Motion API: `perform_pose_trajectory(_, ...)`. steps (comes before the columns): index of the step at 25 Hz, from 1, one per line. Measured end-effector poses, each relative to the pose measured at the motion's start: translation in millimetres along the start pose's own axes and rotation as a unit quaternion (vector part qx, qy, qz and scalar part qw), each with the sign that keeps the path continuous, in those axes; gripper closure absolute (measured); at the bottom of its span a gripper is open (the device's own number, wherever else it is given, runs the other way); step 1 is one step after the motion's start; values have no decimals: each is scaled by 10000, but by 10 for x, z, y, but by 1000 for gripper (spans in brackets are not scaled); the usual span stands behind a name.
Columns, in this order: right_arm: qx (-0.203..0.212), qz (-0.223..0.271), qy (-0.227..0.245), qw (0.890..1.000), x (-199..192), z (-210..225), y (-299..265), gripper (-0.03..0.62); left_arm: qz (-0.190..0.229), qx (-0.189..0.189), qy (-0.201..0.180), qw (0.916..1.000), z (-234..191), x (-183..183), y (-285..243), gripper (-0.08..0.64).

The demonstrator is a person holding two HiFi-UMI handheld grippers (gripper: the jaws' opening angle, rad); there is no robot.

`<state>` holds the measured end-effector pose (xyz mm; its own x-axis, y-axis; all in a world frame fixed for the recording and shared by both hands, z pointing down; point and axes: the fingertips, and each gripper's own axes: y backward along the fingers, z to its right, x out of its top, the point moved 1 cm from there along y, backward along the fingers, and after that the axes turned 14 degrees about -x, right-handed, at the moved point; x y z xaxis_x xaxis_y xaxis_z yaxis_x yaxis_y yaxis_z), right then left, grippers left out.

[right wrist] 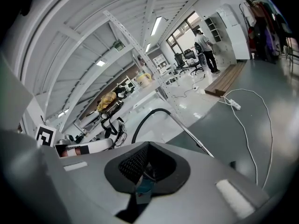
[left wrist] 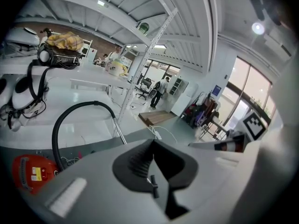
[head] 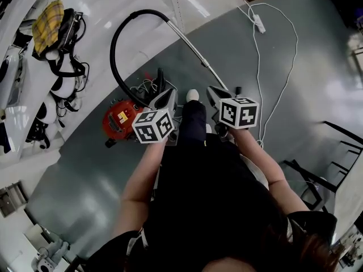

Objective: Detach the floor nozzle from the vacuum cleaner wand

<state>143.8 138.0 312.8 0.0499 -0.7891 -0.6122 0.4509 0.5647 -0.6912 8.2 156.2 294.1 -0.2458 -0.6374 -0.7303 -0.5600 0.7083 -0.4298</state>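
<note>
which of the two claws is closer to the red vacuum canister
The left claw: in the head view it sits just beside the red vacuum canister, while the right claw is across the person's leg from it.

Open-plan lab or workshop: white perforated racking [left wrist: 153,55], office chairs [right wrist: 189,59], grey floor [head: 317,55].

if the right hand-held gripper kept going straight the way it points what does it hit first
Probably the pale floor inside the hose loop; the wand runs just right of that line, so with depth unclear it might catch that first.
</note>
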Motion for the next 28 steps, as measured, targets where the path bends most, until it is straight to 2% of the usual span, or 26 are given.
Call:
perform_pose_trajectory(6, 6, -125, 67, 9999, 247, -38, -309, 595, -32, 49, 139, 9999, -255, 207, -211, 549)
perform_pose_trajectory(14, 56, -276, 280, 9992, 595, -165, -907, 595, -40, 135, 292, 9995, -799, 566, -510, 549)
perform_pose_trajectory(17, 59, -305, 309, 9990, 754, -203, -1110, 595, -82, 25, 331, 9994, -937, 702, -657, 549)
perform_pose_trajectory(22, 135, -261, 470, 9985, 1000, -277, -1456, 595, -189, -384, 312, 9986, -1100, 927, -919, 549)
perform_pose_trajectory(24, 129, -283, 586, 9978, 1072, -293, -1604, 595, -266, -414, 313, 9983, -1219, 996, -1022, 549)
perform_pose_trajectory(28, 79, -343, 677, 9971, 1180, -302, -1889, 595, -341, -523, 613, 9962, -1467, 1112, -1192, 549)
